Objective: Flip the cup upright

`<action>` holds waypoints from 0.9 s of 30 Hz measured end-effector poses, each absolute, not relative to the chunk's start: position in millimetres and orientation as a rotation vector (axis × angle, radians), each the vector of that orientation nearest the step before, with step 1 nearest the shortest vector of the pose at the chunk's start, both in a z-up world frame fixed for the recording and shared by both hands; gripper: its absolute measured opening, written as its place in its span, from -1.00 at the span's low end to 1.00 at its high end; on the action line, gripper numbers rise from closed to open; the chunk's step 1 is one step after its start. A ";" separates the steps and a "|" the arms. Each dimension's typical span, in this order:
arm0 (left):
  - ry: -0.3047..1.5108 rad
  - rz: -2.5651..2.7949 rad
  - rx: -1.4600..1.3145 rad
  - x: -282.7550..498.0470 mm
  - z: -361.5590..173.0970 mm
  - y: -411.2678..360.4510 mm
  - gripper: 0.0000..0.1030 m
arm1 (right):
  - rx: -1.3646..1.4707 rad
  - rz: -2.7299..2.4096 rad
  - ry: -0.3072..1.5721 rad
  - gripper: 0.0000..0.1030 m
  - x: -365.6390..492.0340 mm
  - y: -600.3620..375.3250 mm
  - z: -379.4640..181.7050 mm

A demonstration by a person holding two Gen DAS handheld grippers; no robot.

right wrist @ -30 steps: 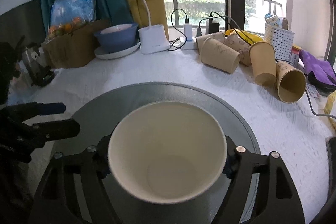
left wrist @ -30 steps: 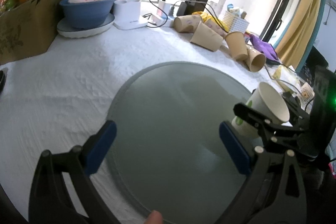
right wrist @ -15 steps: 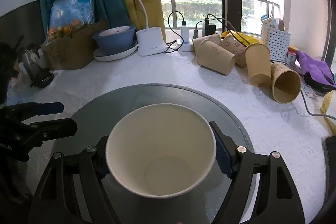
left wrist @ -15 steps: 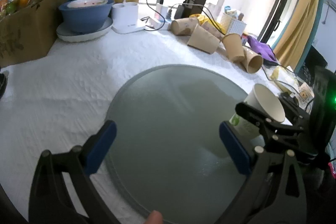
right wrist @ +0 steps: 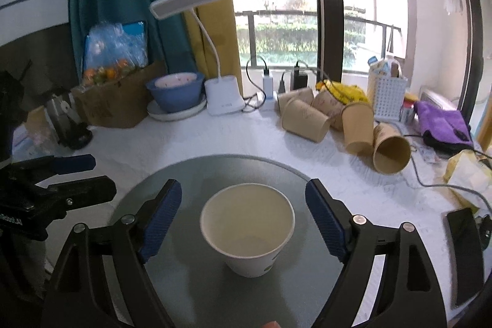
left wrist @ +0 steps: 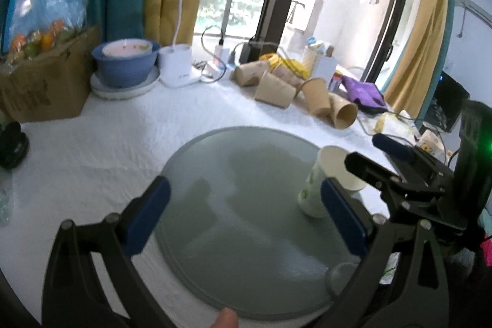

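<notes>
The white paper cup (right wrist: 247,228) was seen standing upright, mouth up, on the round grey glass disc (right wrist: 196,291), centred between the 2 blue pads of the right gripper (right wrist: 243,215). Those jaws were spread wide, a clear gap being left on each side of the cup, so nothing was held. The left gripper (left wrist: 244,212) was also found with its jaws wide and nothing between them, the disc lying beneath and the cup (left wrist: 323,180) just beyond its right pad. Further ahead of both jaws, on the white-covered counter (right wrist: 230,137), several brown paper cups (right wrist: 344,125) were scattered, some on their sides, beside a white desk lamp (right wrist: 220,82) and a blue bowl (right wrist: 175,94).
</notes>
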State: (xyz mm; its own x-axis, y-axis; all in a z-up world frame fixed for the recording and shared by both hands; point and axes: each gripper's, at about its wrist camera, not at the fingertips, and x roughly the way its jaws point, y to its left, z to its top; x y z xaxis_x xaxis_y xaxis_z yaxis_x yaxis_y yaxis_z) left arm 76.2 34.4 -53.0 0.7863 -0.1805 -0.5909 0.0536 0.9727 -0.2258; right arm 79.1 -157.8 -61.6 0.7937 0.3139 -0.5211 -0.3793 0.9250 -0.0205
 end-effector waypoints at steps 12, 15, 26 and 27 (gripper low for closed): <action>0.505 -0.107 -0.157 31.0 -4.5 15.6 0.93 | -0.110 0.345 0.408 0.65 20.9 -176.5 3.3; 0.460 -0.108 -0.143 20.3 2.1 12.7 0.93 | -0.113 0.337 0.390 0.65 8.4 -177.9 13.0; 0.344 -0.118 -0.102 -12.2 23.9 4.0 0.99 | -0.127 0.319 0.345 0.65 -19.9 -178.2 27.7; 0.340 -0.101 -0.093 -13.0 25.0 3.5 0.99 | -0.126 0.318 0.342 0.65 -20.1 -178.6 28.4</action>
